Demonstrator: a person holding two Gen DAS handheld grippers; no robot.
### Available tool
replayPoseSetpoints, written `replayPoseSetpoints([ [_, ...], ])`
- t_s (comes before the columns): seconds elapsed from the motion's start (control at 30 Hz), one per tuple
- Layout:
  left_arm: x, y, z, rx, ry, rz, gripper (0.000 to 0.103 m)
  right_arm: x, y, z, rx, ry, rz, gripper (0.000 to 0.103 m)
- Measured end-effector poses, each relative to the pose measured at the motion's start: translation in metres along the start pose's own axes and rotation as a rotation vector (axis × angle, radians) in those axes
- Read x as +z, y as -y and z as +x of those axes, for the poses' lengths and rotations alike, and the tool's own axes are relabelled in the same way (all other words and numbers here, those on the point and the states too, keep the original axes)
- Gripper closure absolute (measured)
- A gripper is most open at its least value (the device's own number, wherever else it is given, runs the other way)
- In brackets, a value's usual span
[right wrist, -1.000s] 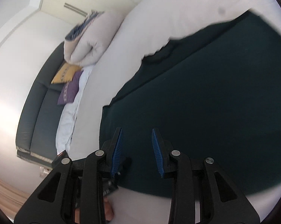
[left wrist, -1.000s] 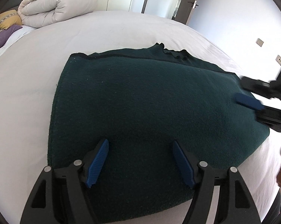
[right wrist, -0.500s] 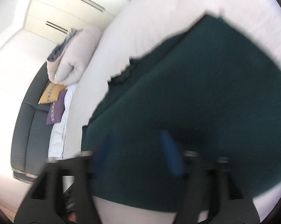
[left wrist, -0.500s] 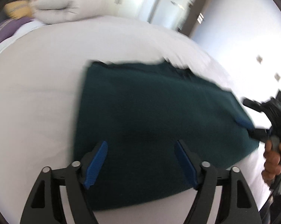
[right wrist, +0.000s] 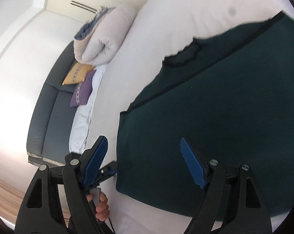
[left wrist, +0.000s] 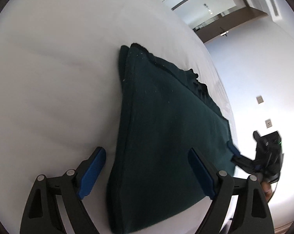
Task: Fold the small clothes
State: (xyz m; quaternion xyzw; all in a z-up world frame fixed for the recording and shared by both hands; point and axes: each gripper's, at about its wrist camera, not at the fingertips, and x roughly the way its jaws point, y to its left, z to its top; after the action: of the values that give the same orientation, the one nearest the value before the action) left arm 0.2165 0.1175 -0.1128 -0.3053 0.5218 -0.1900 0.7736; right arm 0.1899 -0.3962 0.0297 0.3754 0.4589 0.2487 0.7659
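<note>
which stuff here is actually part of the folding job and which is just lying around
In the job: dark green garment, left gripper with its jaws opening, right gripper, white bed sheet.

Just lying about: rolled duvet, yellow cushion, purple cushion, dark sofa.

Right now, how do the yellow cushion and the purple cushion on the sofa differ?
The yellow cushion lies nearer the folded duvet; the purple cushion lies just below it in the picture, against the white sheet. Yellow looks wider, purple narrower. Both carry a patterned band and rest on the dark sofa.
</note>
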Motion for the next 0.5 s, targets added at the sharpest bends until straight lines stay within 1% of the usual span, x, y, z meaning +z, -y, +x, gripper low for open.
replayPoseSetpoints([
  [0.1,0.010,-0.004,0.010,-0.065,-0.071,-0.054,0.016,-0.005,0.000,-0.001,0.016,-0.039,0.004,0.026],
  [0.13,0.012,-0.005,0.012,-0.076,-0.092,-0.069,0.020,-0.004,-0.003,0.000,0.024,-0.056,0.006,0.026],
  [0.17,0.014,-0.006,0.014,-0.079,-0.107,-0.080,0.031,-0.002,-0.004,0.005,0.027,-0.066,0.003,0.026],
  [0.2,0.014,-0.008,0.015,-0.083,-0.123,-0.095,0.039,0.000,-0.007,0.011,0.031,-0.079,-0.003,0.026],
  [0.23,0.014,-0.012,0.018,-0.097,-0.147,-0.122,0.054,0.001,-0.009,0.015,0.037,-0.094,-0.005,0.026],
  [0.27,0.011,-0.015,0.020,-0.118,-0.162,-0.146,0.063,0.003,-0.011,0.022,0.046,-0.110,-0.007,0.026],
  [0.33,0.006,-0.024,0.024,-0.164,-0.183,-0.198,0.073,0.003,-0.016,0.030,0.061,-0.140,-0.008,0.026],
  [0.43,0.000,-0.030,0.026,-0.225,-0.192,-0.247,0.074,0.004,-0.021,0.050,0.064,-0.185,-0.010,0.026],
  [0.5,-0.001,-0.029,0.026,-0.231,-0.186,-0.249,0.074,0.006,-0.023,0.065,0.061,-0.209,-0.009,0.026],
])
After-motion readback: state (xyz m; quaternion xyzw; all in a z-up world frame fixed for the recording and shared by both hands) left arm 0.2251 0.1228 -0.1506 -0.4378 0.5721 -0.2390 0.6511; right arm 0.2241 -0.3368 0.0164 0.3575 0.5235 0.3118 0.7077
